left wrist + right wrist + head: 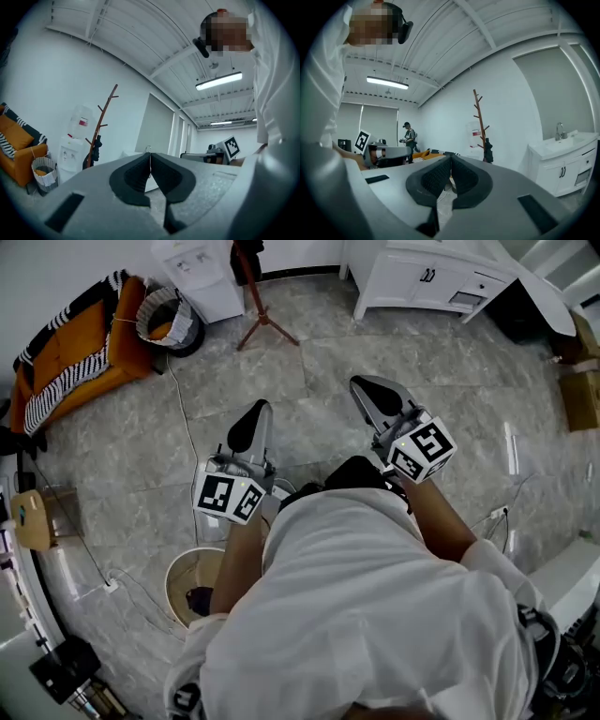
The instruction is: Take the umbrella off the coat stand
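Pointing level, two grippers, left (249, 427) and right (373, 397), each have their jaws pressed together on nothing. One coat stand (257, 306) rises at twelve o'clock, well apart, with one dark umbrella (488, 151) hanging on it.

My head camera looks steeply down past my shoulders onto the floor (394, 352), with my left gripper (251, 426) and right gripper (372, 395) close beneath it. Each gripper camera sits just behind its own jaws and looks level across the room. All three views share the coat stand (262, 322) at the far wall. The left gripper view puts the coat stand (101, 129) left of centre, and the right gripper view puts the coat stand (480, 123) right of centre.
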